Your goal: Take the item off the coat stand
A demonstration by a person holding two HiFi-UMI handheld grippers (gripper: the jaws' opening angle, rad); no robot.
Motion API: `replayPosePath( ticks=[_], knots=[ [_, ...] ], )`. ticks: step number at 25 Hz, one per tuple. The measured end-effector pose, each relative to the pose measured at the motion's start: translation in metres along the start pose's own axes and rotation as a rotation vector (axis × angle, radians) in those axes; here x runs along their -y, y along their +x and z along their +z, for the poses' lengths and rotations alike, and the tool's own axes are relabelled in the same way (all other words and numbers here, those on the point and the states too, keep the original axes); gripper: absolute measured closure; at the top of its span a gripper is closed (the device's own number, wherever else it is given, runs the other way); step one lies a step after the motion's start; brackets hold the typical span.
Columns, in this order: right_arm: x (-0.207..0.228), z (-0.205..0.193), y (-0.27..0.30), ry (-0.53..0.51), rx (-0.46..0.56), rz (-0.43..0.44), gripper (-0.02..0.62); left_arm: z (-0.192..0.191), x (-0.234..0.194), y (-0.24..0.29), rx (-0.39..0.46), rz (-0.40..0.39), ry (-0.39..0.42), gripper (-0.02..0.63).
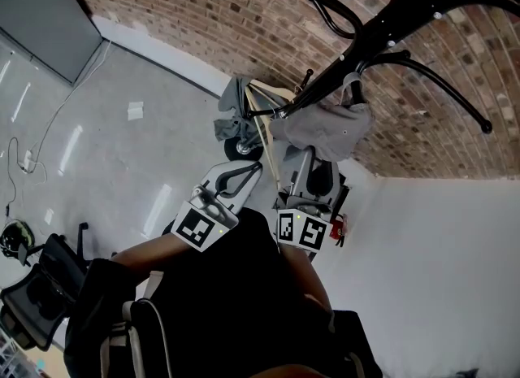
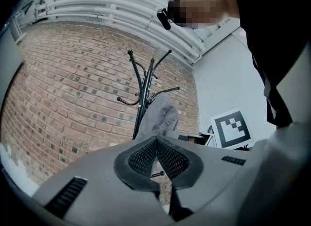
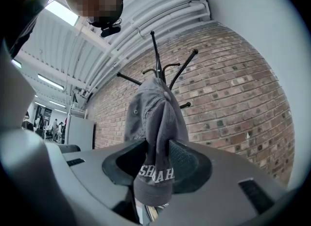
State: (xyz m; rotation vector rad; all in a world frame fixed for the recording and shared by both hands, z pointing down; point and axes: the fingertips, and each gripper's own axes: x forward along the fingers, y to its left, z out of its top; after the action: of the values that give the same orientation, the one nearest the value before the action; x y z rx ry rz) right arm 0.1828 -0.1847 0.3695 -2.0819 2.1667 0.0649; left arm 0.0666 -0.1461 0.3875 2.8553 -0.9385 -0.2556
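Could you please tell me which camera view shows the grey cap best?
The right gripper view: the grey cap fills the centre, clamped in the right claw, lettering visible. The head view shows the cap from above, hanging on the coat stand. The left gripper view shows the cap small, beyond the shut left claw.

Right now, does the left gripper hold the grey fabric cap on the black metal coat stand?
No, the left gripper is shut on nothing; the grey fabric cap sits in the right gripper.
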Motion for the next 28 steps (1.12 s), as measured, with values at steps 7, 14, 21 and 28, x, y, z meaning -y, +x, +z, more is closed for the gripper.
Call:
replayPosePath(
  ticks=[7,14,21,28],
  knots=[
    [-0.013,0.004,-0.004,-0.025,0.005,0.06,0.552,-0.003,0.002,-0.001,-0.006,-0.007,-0.002,0.588],
    [-0.016,0.019,-0.015,-0.056,0.051,0.057,0.558,-0.005,0.006,-0.008,-0.01,-0.004,0.006,0.588],
    [-0.016,0.03,-0.024,-0.062,0.088,0.047,0.558,-0.005,0.01,-0.015,0.002,0.007,0.01,0.588],
    [-0.017,0.044,-0.027,-0.081,0.12,0.032,0.558,-0.005,0.013,-0.017,0.007,-0.004,-0.003,0.588]
  ],
)
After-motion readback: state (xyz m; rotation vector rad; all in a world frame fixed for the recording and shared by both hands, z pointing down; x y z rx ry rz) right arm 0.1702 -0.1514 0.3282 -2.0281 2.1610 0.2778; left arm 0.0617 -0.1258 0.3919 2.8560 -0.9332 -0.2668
